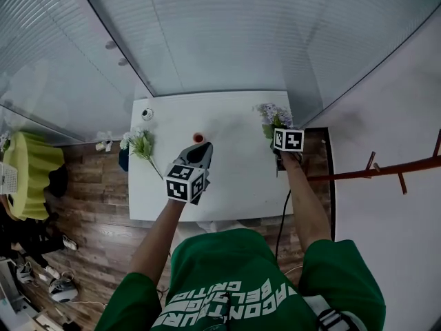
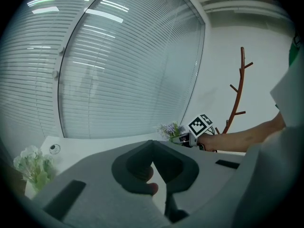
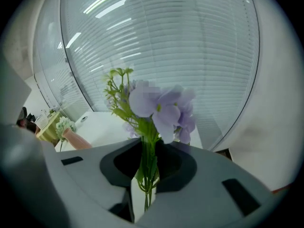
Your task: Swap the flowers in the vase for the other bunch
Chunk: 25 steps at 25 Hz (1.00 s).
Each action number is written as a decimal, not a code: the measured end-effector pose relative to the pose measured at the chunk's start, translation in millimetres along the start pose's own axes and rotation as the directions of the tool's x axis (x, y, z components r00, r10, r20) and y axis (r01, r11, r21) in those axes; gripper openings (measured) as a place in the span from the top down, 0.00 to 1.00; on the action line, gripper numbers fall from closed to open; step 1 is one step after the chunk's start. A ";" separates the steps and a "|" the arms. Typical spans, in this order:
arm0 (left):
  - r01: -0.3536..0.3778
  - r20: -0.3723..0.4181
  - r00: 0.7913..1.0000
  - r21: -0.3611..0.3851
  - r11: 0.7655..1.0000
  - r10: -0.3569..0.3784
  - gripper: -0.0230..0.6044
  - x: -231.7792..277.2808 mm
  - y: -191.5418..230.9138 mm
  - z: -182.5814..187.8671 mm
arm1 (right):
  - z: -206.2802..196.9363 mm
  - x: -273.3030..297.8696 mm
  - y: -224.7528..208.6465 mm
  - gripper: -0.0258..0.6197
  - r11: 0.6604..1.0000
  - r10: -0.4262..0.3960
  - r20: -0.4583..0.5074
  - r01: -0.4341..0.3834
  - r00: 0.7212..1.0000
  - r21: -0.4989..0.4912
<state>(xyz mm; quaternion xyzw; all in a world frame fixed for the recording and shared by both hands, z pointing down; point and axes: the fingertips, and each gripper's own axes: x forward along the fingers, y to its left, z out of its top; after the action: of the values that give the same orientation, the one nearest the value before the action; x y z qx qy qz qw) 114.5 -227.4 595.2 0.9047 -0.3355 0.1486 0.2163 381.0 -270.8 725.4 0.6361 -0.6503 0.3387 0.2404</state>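
right claw [image 3: 145,152] is pinched on the green stems of the purple bunch [image 3: 159,109], its jaws narrowed onto them. the stems run down through the gap and the blooms stand above the tips. left claw [image 2: 152,145] has its jaws drawn together at the tips, gripping nothing. a pink sliver of the vase [image 1: 198,137] shows at the slit below them.

in the head view the vase stands mid-desk just beyond the left claw's tip. the purple bunch is held up over the far right corner of the desk [image 1: 227,178]. the white bunch [image 1: 140,144] lies at the desk's left edge, apart from the vase.

the head view hides the pinched stems behind the right claw's cube, and only the right claw view shows them. that view shows the vase with the white bunch behind it, but not the left claw. blinds [image 1: 227,33] fill the back.
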 end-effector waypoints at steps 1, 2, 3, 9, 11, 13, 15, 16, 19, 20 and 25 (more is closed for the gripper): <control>0.001 0.009 1.000 0.005 1.000 -0.001 0.96 -4.5 -2.0 2.4 | 8.9 -9.7 4.7 0.86 1.000 0.006 0.028 -0.006 1.000 -0.008; 0.002 0.018 1.000 0.011 1.000 -0.002 0.96 -8.2 -3.4 5.0 | 18.4 -18.9 9.1 0.86 1.000 0.011 0.055 -0.010 0.998 -0.016; 0.002 0.027 1.000 0.017 1.000 -0.003 0.96 -11.0 -3.9 8.2 | 28.7 -27.6 13.4 0.86 1.000 0.016 0.082 -0.014 0.997 -0.024; 0.004 0.093 0.996 0.025 1.000 -0.006 0.96 -26.6 -2.5 32.3 | 93.1 -87.0 42.3 0.86 0.997 0.048 0.244 -0.031 0.968 -0.076; 0.008 0.111 0.994 0.030 1.000 -0.011 0.96 -31.9 -5.3 40.7 | 110.2 -109.9 48.7 0.86 0.996 0.051 0.289 -0.026 0.956 -0.090; 0.012 0.124 0.992 0.039 0.999 -0.017 0.96 -35.8 -9.3 47.8 | 124.1 -130.2 53.5 0.86 0.994 0.056 0.326 -0.023 0.944 -0.103; 0.017 0.133 0.991 0.044 0.999 -0.022 0.96 -38.4 -13.4 51.8 | 132.9 -145.3 56.5 0.86 0.993 0.063 0.354 -0.024 0.933 -0.112; 0.018 0.137 0.990 0.047 0.999 -0.025 0.96 -39.4 -15.0 53.2 | 136.1 -150.9 57.8 0.86 0.993 0.065 0.364 -0.024 0.929 -0.115; 0.017 0.146 0.989 0.054 0.998 -0.025 0.96 -43.9 -17.2 55.4 | 140.8 -160.3 63.8 0.86 0.992 0.073 0.382 -0.029 0.921 -0.119; 0.013 0.148 0.989 0.057 0.998 -0.021 0.96 -46.9 -16.7 55.1 | 140.4 -161.0 67.6 0.86 0.992 0.079 0.382 -0.035 0.921 -0.121; -0.038 0.160 0.987 0.035 0.999 0.032 0.96 -72.6 2.9 49.1 | 135.0 -154.8 102.3 0.86 0.986 0.129 0.369 -0.079 0.920 -0.147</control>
<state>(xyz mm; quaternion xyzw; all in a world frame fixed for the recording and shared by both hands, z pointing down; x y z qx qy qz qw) 65.6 -214.0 523.6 0.9116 -0.3645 0.0859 0.1692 307.3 -272.7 508.1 0.6370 -0.7378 0.1794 0.1331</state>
